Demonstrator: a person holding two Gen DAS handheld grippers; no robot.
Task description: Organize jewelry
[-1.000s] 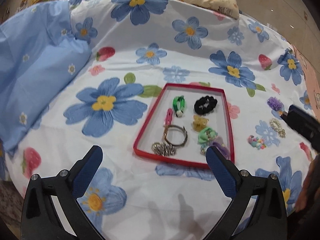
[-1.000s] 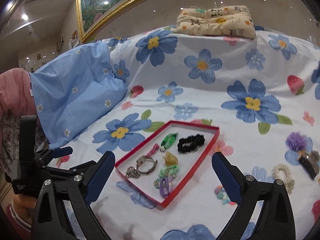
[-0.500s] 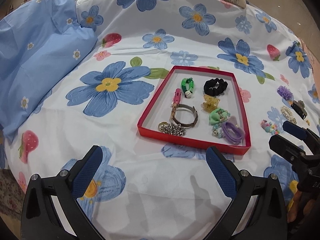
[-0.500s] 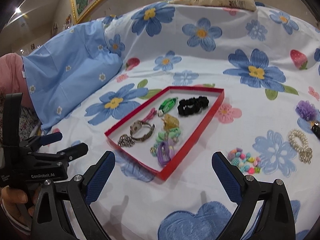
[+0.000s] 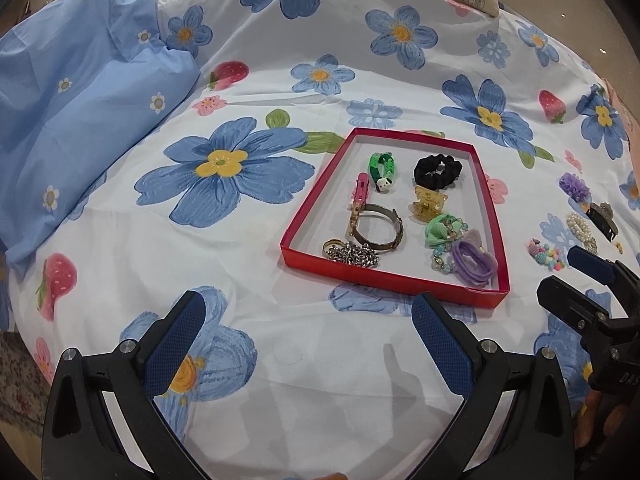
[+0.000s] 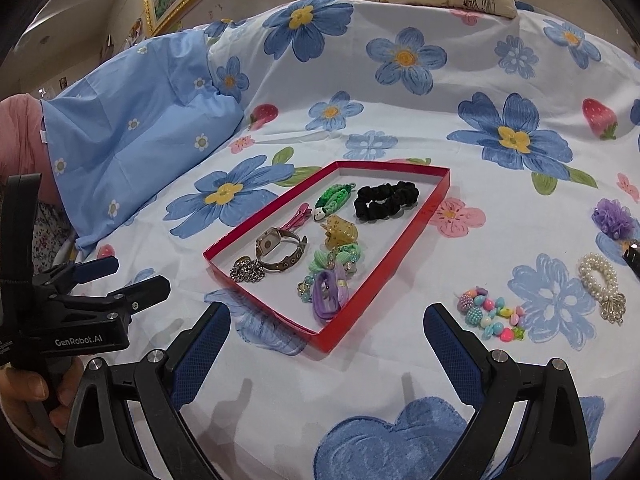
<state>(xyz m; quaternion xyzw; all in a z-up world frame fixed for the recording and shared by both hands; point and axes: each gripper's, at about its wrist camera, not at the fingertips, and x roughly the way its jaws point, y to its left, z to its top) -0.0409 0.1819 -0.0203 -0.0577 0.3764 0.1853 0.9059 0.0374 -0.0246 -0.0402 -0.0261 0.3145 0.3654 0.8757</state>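
Both sets of jaws stand wide apart, holding nothing. Left gripper point(image 5: 308, 338) hovers over the flower-print bedsheet point(image 5: 224, 264) just short of the shallow red cardboard tray point(image 5: 302, 222). Right gripper point(image 6: 326, 346) hangs near the tray's corner, with loose pieces off to its right.

Already in the tray: black fabric scrunchie point(image 6: 386, 200), green braided band with a small white charm point(image 5: 382, 168), pink hair clip point(image 5: 360, 190), amber plastic claw clip point(image 5: 428, 202), brown-strap wristwatch point(image 6: 280, 250), silver chain heap point(image 5: 352, 254), mint bead-and-fabric tie point(image 5: 444, 230), purple coiled hair tie point(image 5: 474, 262).

Still out on the bed: multicolour pastel bead bracelet point(image 6: 490, 314), white pearl bracelet with tassel point(image 6: 602, 280), purple frilly scrunchie point(image 6: 612, 216), dark claw clip point(image 5: 604, 216).

Likely step: right gripper takes the pastel bead bracelet, the nearest one. Best done by coming down from above, straddling the strand across its narrow side and pressing lightly into the soft sheet so that the pads catch beads, not cloth. Lift straight, carry over the tray rim and drop in a bare patch. Left gripper could steady the tray if it slides.
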